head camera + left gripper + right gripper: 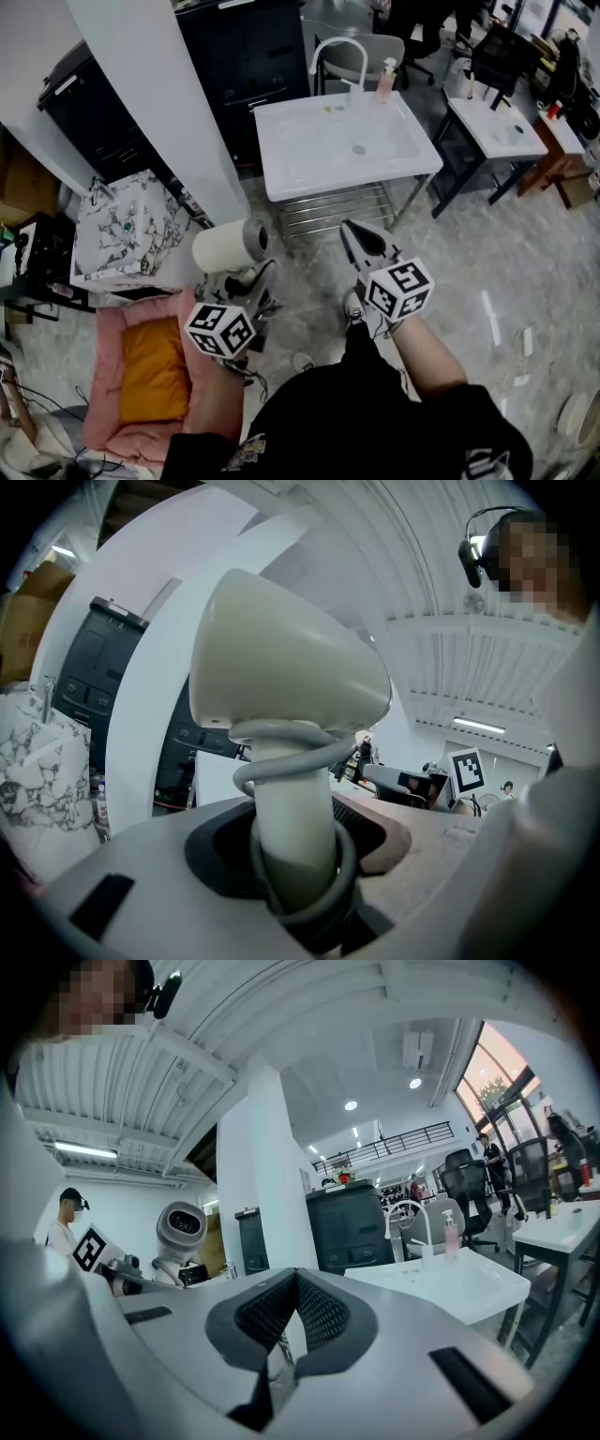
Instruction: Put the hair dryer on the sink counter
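Leftmost, a pink cushioned bed with an orange pillow lies on the floor, beside a marble-patterned box; just right of them the left gripper is raised from the person's bent left arm, its marker cube facing up, its jaws part-way closed and clamped on the handle of the hair dryer; the dryer is a smooth, off-white, rounded cone, barrel upward, with its grey cord wound in loops round the handle; it hangs above the floor by the foot of a white pillar, well apart from the sink counter; between dryer and counter is bare marbled floor; the counter is glossy white on a metal frame with a wire shelf beneath, a curved white faucet and a pink soap bottle at its back edge; further right the right gripper points toward the counter, ribbed pads pressed together at the tips, nothing between them.
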`<state>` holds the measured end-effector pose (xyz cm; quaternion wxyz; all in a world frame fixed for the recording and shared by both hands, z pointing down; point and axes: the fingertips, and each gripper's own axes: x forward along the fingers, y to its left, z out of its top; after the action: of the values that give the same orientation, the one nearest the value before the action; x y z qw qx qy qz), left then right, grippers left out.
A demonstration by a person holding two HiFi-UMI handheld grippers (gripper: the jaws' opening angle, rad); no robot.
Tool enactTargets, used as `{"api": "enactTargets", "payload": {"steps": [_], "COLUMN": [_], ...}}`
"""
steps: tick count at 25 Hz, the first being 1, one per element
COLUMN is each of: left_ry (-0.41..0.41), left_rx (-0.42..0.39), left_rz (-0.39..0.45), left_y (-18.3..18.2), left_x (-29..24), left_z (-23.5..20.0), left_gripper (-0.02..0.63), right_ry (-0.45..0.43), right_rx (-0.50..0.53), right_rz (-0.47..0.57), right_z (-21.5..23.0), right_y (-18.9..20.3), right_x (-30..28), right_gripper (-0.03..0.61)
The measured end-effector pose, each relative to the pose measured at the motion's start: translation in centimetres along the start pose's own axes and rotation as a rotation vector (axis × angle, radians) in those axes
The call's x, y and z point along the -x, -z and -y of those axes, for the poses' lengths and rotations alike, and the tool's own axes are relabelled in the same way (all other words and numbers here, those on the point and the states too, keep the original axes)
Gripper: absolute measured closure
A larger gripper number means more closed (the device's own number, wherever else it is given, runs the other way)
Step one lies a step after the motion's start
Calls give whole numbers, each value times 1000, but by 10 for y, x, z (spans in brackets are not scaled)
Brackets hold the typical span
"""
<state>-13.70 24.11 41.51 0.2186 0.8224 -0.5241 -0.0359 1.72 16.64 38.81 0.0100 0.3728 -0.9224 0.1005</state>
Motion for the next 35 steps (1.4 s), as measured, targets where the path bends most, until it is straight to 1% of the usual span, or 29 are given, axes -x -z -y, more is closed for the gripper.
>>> {"api": "enactTargets", "payload": {"steps": [6,15,21,28,35], "left_ry": [-52,-104,-128,-155,-173], "left_rx": [2,21,20,3,14], "left_rz": [6,15,19,49,58], "left_y": [-10,-31,-40,-64,-74], "left_x": [-50,-156,-220,-274,-316], "left_z": [-5,-25,-29,-26,-23], "left_gripper": [420,420,420,420,420], "right_ry": [-48,-102,-130,-184,-217], "right_rx": [-9,-17,-19,-8,-3], "right_rz": [-7,-27,-34,-39,-48], "right_z": [52,149,207,249,283], "right_y": [-10,-27,-35,-55,-67], "right_x": [-34,-102,-134,-161,-176], "right_gripper": [580,580,580,580,580]}}
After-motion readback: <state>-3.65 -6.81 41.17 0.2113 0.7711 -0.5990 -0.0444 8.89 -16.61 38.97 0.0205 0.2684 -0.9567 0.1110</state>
